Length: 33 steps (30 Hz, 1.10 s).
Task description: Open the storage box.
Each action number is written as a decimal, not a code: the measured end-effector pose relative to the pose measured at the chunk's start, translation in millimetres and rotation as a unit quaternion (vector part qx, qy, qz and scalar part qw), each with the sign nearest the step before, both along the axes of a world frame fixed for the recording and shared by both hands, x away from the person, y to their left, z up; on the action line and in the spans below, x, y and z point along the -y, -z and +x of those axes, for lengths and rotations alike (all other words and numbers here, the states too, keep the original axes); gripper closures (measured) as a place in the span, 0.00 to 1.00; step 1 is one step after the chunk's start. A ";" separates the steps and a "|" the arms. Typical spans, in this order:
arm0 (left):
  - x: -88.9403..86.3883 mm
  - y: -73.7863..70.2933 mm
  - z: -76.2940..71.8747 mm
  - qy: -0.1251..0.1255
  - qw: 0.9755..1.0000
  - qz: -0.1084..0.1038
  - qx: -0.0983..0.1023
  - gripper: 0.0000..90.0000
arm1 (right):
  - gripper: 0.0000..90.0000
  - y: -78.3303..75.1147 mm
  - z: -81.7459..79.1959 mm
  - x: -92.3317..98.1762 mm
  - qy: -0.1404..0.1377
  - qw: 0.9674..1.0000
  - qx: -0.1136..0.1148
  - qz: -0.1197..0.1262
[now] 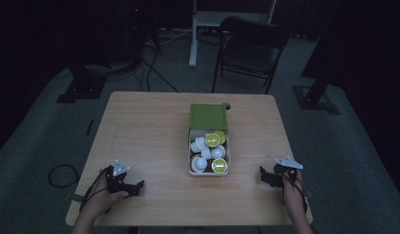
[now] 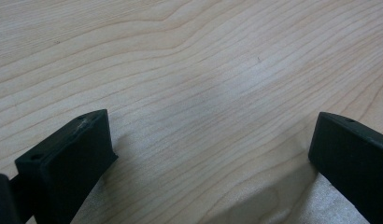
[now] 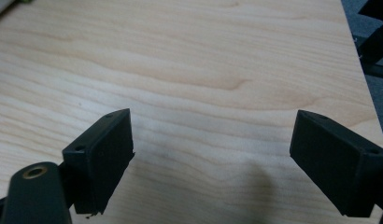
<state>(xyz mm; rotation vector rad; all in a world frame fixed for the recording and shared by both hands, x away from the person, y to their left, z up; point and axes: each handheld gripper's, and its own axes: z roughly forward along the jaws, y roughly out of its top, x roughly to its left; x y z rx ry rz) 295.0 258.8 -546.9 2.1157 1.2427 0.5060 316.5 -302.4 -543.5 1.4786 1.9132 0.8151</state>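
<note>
high view: a wooden table (image 1: pixel 149 126) in a dim room, seen from above the person's side.
box: a small white box (image 1: pixel 209 171) stands near the middle of the table, a little toward the right, well apart from both grippers.
lid: a green lid (image 1: pixel 208 116) is open and lies flat behind the box, toward the far edge.
cups: inside the box lie several small cups (image 1: pixel 206 152), some white and some yellow-green, piled without order; how many there are i cannot tell.
left gripper: the left gripper (image 1: pixel 137 187) rests on the table near the front left corner, held by the left hand (image 1: pixel 106 199); a grey three-cornered plate (image 1: pixel 120 168) sits on top of it.
left gripper view: the two black jaws stand wide apart with nothing between them, just bare wood grain.
right gripper: the right gripper (image 1: pixel 264 176) is near the front right edge of the table, held by the right hand (image 1: pixel 291 191); it has the same grey plate on top.
right gripper view: the jaws are spread wide and hold nothing; under them is the wooden top, and the table's edge shows at the right of the picture.
behind the table: a dark folding chair (image 1: pixel 250 48) stands on the grey floor, and a cable (image 1: pixel 61 174) lies on the floor at the left of the table.
</note>
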 end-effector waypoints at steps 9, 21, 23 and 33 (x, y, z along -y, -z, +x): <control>0.0 0.0 0.0 0.000 1.000 0.000 0.000 0.00 | 0.15 6.4 2.2 -1.4 -0.040 0.999 -0.022 0.010; 0.0 0.0 -0.1 0.000 1.000 0.000 0.000 0.00 | 0.14 7.2 5.5 2.9 -0.042 0.998 -0.040 0.037; -0.1 -0.1 0.0 0.000 1.000 0.000 0.000 0.00 | 0.14 7.2 5.5 2.8 -0.042 0.998 -0.041 0.037; -1.3 -0.4 0.0 0.007 1.000 0.002 -0.001 0.00 | 0.14 7.2 5.5 2.8 -0.042 0.998 -0.040 0.036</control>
